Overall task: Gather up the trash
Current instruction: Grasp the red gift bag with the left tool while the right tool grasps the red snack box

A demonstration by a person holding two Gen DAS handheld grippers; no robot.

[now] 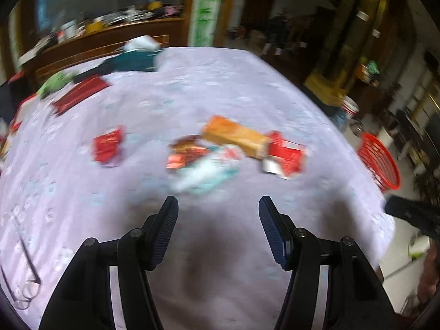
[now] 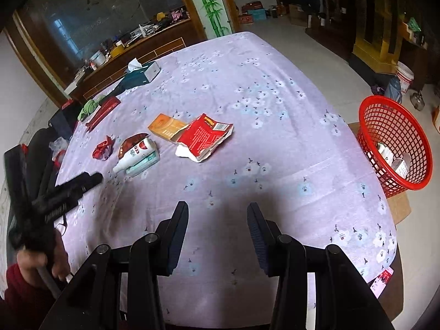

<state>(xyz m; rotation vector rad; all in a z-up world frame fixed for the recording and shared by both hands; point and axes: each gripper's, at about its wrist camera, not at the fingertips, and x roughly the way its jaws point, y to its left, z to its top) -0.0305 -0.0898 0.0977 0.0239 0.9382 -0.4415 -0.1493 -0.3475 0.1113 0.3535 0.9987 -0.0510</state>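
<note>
Trash lies mid-table on a lilac flowered cloth [image 2: 247, 88]: a torn red packet [image 2: 205, 137], an orange box [image 2: 166, 127], a white bottle [image 2: 134, 152] on a teal pack [image 2: 144, 163], a brown wrapper [image 2: 131, 141] and a crumpled red wrapper [image 2: 102, 150]. The left wrist view is blurred and shows the same pile: red packet [image 1: 287, 154], orange box [image 1: 233, 134], bottle [image 1: 202, 172], red wrapper [image 1: 107, 145]. My left gripper [image 1: 218, 206] is open above bare cloth short of the pile; it also shows from outside [image 2: 82, 183]. My right gripper [image 2: 217, 211] is open, empty, near the table's front edge.
A red mesh basket [image 2: 396, 126] with a couple of items inside stands on a cardboard box beside the table's right edge, also seen as the basket [image 1: 381, 162]. A tissue box [image 2: 141, 73], red flat box [image 2: 103, 111] and green cloth [image 2: 89, 108] lie far left. A sideboard [image 2: 132, 46] stands behind.
</note>
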